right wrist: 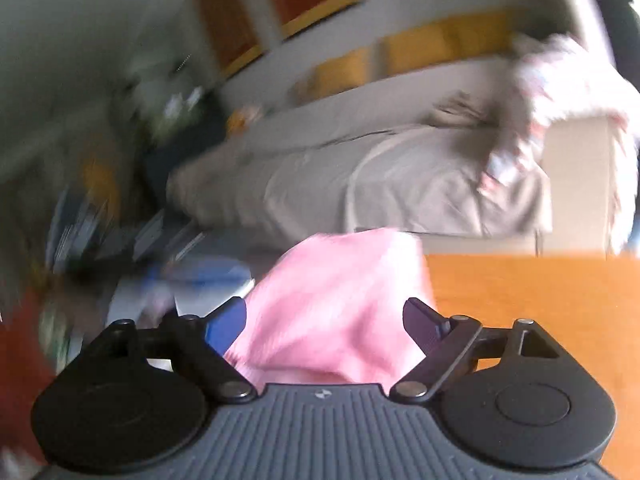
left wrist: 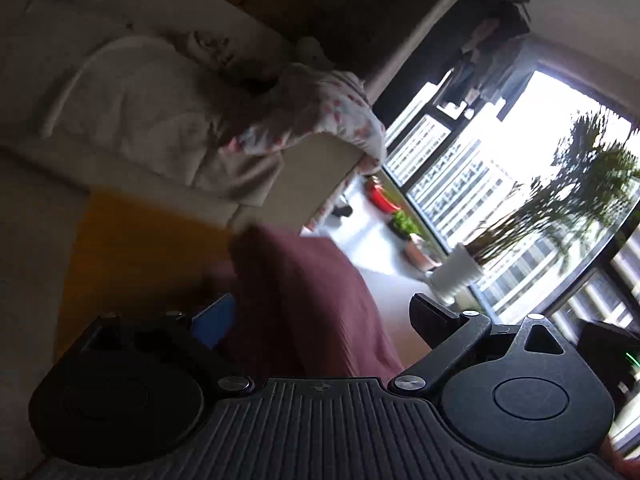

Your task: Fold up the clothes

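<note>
A pink garment (right wrist: 336,304) lies bunched on the orange wooden table (right wrist: 532,320), and its near end reaches back between my right gripper's (right wrist: 324,324) fingers. Those jaws stand wide and the cloth hangs slack between them; this view is blurred. In the left wrist view the same garment (left wrist: 304,304) looks dark maroon in shadow. It sits between the spread fingers of my left gripper (left wrist: 320,320). The right-hand finger (left wrist: 432,320) stands apart from the cloth. The blue-padded finger (left wrist: 214,322) is beside its edge.
Behind the table is a beige sofa (left wrist: 132,120) draped with a beige cloth (right wrist: 360,184). A red-and-white patterned garment (left wrist: 332,116) hangs over its armrest. A potted plant (left wrist: 460,272) stands by the bright window (left wrist: 520,152). Blurred clutter (right wrist: 100,220) lies at the left.
</note>
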`<state>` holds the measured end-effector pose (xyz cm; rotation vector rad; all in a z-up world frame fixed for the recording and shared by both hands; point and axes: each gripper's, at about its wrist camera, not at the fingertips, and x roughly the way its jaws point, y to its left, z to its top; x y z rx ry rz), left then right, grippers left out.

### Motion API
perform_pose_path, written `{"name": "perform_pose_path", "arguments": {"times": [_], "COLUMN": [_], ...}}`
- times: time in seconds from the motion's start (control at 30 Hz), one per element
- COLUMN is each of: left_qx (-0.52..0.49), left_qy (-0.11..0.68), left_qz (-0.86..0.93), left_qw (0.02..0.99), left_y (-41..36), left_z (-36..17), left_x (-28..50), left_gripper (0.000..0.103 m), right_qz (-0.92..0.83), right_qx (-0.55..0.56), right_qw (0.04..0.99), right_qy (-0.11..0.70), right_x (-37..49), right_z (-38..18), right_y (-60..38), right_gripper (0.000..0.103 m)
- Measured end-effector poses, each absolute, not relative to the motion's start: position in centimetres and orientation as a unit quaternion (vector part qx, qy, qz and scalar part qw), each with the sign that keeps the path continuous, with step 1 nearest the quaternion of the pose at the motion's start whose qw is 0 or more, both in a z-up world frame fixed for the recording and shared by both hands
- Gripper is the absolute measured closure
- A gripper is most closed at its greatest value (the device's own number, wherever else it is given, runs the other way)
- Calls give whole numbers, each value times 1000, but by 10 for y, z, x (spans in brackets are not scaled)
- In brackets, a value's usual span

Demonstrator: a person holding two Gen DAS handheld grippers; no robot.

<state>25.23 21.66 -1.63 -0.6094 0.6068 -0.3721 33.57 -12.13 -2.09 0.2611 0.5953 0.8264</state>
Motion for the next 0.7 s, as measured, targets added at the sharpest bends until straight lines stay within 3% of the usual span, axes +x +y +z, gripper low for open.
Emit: {"name": "perform_pose_path", "arguments": {"times": [0.1,0.13,0.17,0.2,0.23,0.53,0.7], "left_qx": [-318,-318,-320,-326,-331,-280,-267], "left_qy": [330,343,352,352,348,318,249], "left_qz": [-186,-184,-182,-184,-185,-162,-159], "left_qw": [869,865,861,858,857,891,917], "left_y": [198,191,187,184,183,172,177], "left_z": [-49,-61,-71,-76,-77,-68,-29], "left_x": [241,242,245,246,247,235,200], "left_gripper": [7,11,16,27,28,28,25], "right_qz": [368,359,351,348,356,368,341], "right_qx": [166,175,184,193,201,141,111], "right_qw": [853,848,843,837,828,838,864], "right_qy": [331,347,363,376,383,376,354], "right_x": [349,354,358,359,354,333,325], "right_z": [-48,-58,-67,-74,-78,-73,-77], "right_y": [-123,-120,-118,-116,-114,-96,-101], "right_gripper": [25,30,39,49,59,59,49]}}
